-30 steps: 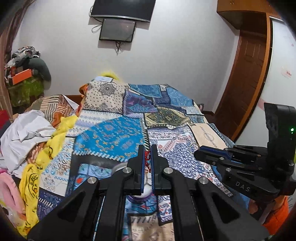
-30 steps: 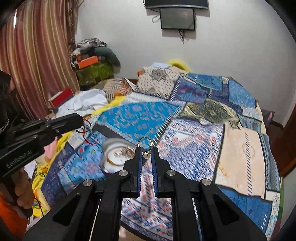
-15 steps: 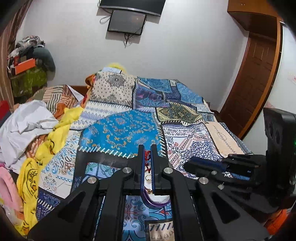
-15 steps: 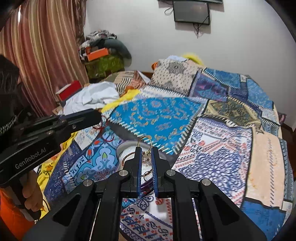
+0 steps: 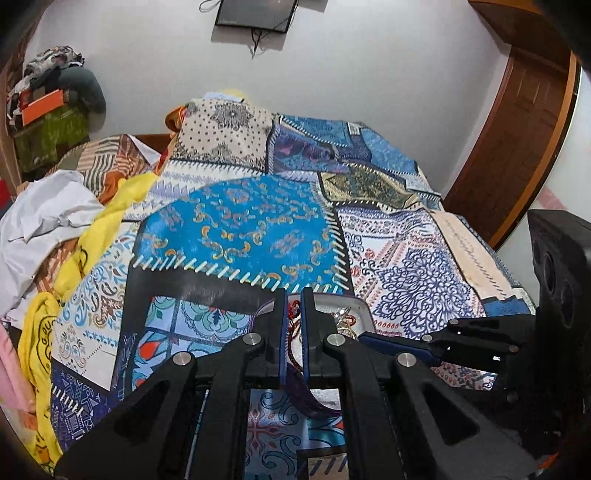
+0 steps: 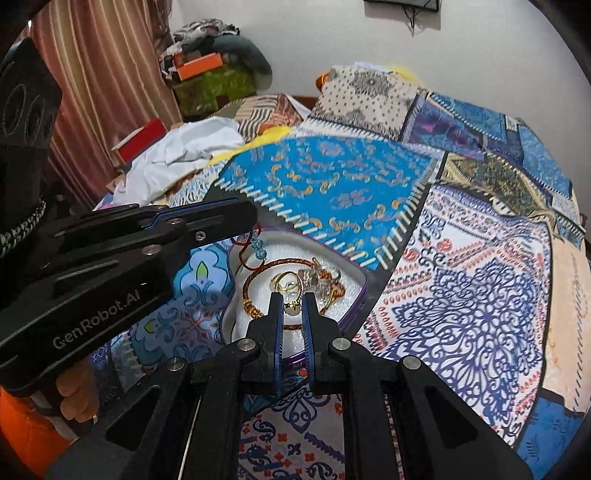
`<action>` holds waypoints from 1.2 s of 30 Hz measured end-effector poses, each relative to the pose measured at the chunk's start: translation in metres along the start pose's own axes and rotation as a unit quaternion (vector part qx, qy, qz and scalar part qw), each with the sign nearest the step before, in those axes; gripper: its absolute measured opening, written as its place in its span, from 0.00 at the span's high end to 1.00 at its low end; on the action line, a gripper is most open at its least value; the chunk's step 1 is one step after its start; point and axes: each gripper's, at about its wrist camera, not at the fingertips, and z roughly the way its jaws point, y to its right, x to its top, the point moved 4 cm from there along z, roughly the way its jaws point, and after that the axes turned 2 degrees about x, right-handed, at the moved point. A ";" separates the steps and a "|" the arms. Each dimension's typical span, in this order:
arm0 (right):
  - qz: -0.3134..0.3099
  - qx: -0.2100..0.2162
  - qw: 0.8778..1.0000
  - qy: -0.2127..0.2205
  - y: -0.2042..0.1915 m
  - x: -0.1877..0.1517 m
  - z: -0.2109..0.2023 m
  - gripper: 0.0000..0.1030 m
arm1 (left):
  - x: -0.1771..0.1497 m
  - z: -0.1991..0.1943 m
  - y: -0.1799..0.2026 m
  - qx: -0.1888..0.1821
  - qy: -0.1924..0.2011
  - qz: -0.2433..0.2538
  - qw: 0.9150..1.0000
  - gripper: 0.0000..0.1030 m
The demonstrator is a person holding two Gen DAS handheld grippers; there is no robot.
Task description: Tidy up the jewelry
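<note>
A white heart-shaped jewelry box [image 6: 354, 273] with a purple rim lies open on the patchwork bedspread. It holds a braided orange bracelet [image 6: 284, 263] and several small pieces. My right gripper [image 6: 292, 301] is shut on a gold hoop earring [image 6: 287, 284] just above the box's inside. My left gripper [image 5: 293, 295] is shut on a red cord bracelet [image 6: 246, 251] with blue beads, which hangs over the box's left rim. In the left wrist view the box [image 5: 360, 312] is mostly hidden behind the fingers.
The patchwork bedspread [image 6: 461, 258] covers the bed. White and yellow clothes [image 5: 55, 221] lie piled at its left side. A wooden door [image 5: 524, 122] stands at the right, a screen [image 5: 256, 11] hangs on the far wall.
Both grippers have moved forward and down over the jewelry box, still holding their pieces. The box now sits right under the fingertips of both.
</note>
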 end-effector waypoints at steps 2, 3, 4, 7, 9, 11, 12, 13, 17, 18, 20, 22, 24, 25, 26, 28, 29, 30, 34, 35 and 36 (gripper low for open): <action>-0.002 0.000 1.000 -0.005 -0.001 -0.001 0.003 0.91 | -0.001 0.001 0.002 -0.001 -0.003 0.002 1.000 0.96; -0.004 -0.003 1.000 -0.006 -0.002 -0.002 0.003 0.91 | -0.002 0.002 0.003 -0.001 -0.005 0.004 1.000 0.96; -0.006 -0.009 1.000 -0.004 -0.002 -0.002 0.002 0.91 | -0.002 0.002 0.003 -0.001 -0.006 0.005 1.000 0.96; -0.008 -0.012 1.000 -0.005 -0.002 -0.002 0.001 0.90 | -0.002 0.000 0.005 0.004 -0.007 0.007 1.000 0.90; -0.006 -0.019 1.000 -0.002 -0.001 -0.001 -0.001 0.86 | -0.001 -0.004 0.006 0.010 -0.004 0.007 1.000 0.88; -0.005 -0.023 1.000 0.006 0.000 0.001 -0.005 0.82 | 0.001 -0.010 0.006 0.016 0.003 0.008 1.000 0.87; -0.005 -0.025 1.000 0.010 0.000 0.002 -0.009 0.81 | 0.003 -0.015 0.006 0.017 0.006 0.007 1.000 0.87; -0.005 -0.026 1.000 0.015 0.000 0.003 -0.012 0.81 | 0.004 -0.020 0.006 0.019 0.011 0.006 1.000 0.87; -0.006 -0.036 0.999 0.040 0.000 0.008 -0.032 0.81 | 0.011 -0.042 0.009 0.024 0.030 0.006 0.999 0.87; -0.006 -0.039 0.998 0.048 -0.001 0.010 -0.039 0.81 | 0.013 -0.049 0.011 0.025 0.036 0.006 0.999 0.87; -0.005 -0.044 0.997 0.063 -0.001 0.013 -0.051 0.81 | 0.016 -0.062 0.014 0.026 0.048 0.008 0.998 0.87; -0.004 -0.051 0.995 0.087 -0.003 0.017 -0.072 0.81 | 0.021 -0.079 0.020 0.028 0.064 0.012 0.997 0.87; -0.002 -0.056 0.992 0.113 -0.006 0.021 -0.093 0.81 | 0.026 -0.099 0.027 0.029 0.085 0.017 0.996 0.87; -0.001 -0.057 0.990 0.127 -0.008 0.023 -0.106 0.81 | 0.029 -0.112 0.031 0.030 0.099 0.021 0.994 0.87; -0.001 -0.059 0.989 0.139 -0.010 0.023 -0.115 0.81 | 0.031 -0.125 0.035 0.032 0.113 0.025 0.993 0.87; -0.001 -0.065 0.982 0.177 -0.017 0.025 -0.147 0.81 | 0.033 -0.151 0.043 0.035 0.142 0.033 0.989 0.87; -0.002 -0.067 0.979 0.190 -0.020 0.025 -0.157 0.81 | 0.034 -0.163 0.047 0.037 0.155 0.036 0.987 0.87; -0.002 -0.070 0.975 0.212 -0.025 0.025 -0.175 0.81 | 0.034 -0.180 0.053 0.038 0.174 0.040 0.983 0.87; -0.008 -0.082 0.956 0.283 -0.045 0.019 -0.230 0.81 | 0.030 -0.231 0.068 0.045 0.232 0.050 0.970 0.75; -0.010 -0.084 0.952 0.294 -0.048 0.018 -0.237 0.81 | 0.028 -0.244 0.071 0.047 0.248 0.052 0.966 0.69; -0.011 -0.090 0.946 0.311 -0.054 0.015 -0.251 0.81 | 0.026 -0.254 0.074 0.048 0.260 0.053 0.963 0.66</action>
